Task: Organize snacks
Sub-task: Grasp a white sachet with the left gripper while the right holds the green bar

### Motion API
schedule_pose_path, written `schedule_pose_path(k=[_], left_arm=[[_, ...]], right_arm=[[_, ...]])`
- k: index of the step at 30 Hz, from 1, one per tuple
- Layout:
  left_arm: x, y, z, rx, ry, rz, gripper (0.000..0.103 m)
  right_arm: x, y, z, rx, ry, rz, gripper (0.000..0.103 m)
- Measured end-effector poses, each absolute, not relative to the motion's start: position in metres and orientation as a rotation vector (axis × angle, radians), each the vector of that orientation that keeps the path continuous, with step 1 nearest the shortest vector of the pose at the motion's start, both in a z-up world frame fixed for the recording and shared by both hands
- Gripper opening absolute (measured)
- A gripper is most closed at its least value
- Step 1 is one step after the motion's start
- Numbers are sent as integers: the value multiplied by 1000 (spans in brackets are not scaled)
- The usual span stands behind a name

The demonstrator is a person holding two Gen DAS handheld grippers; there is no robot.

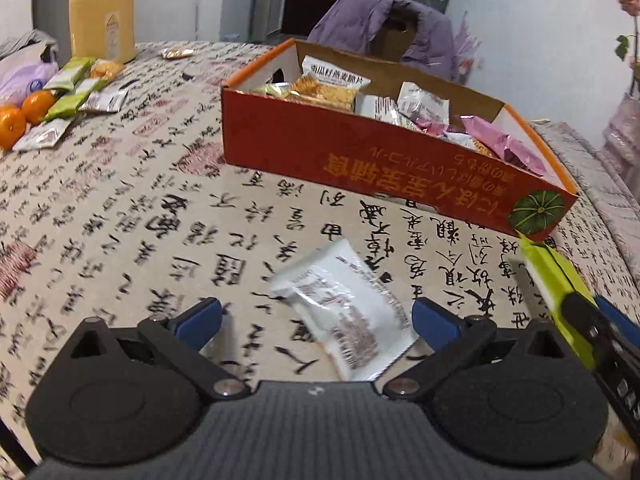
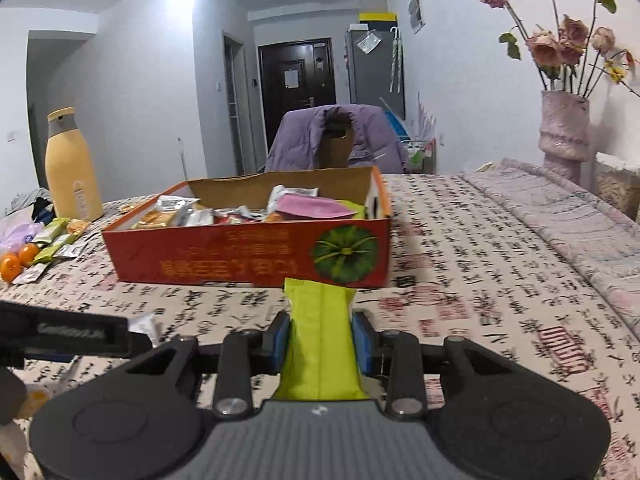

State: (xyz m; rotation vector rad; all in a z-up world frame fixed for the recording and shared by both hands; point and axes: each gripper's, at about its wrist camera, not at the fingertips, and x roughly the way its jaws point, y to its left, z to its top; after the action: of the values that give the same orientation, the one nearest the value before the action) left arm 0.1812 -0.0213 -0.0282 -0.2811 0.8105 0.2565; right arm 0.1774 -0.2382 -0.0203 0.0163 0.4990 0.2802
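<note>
Red box (image 2: 248,256) ahead, yellow bottle (image 2: 72,168), oranges (image 2: 18,260) left

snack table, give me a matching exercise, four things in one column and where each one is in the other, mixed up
Things:
1. green packet
2. white packet
3. pink packet
4. oranges

Places:
A. inside the red box
B. on the tablecloth between the left gripper jaws, which are open
C. clamped in the right gripper
D. far left on the table, by loose packets

Pairs: 1-C, 2-B, 3-A, 4-D
</note>
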Motion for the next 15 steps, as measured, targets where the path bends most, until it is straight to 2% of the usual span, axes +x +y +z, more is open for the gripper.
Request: schedule_pose_path(k=[8, 10, 13, 15], left_arm=[[196, -38, -31, -264, 819, 356, 102], [197, -42, -31, -244, 818, 359, 96], [196, -45, -30, -223, 813, 360, 82], [193, -47, -28, -218, 806, 343, 63]], right_arm=[[174, -235, -22, -10, 482, 311, 33], [172, -234, -22, -17, 475, 317, 33], [172, -233, -22, -17, 474, 319, 33], [172, -233, -22, -17, 474, 318, 32]])
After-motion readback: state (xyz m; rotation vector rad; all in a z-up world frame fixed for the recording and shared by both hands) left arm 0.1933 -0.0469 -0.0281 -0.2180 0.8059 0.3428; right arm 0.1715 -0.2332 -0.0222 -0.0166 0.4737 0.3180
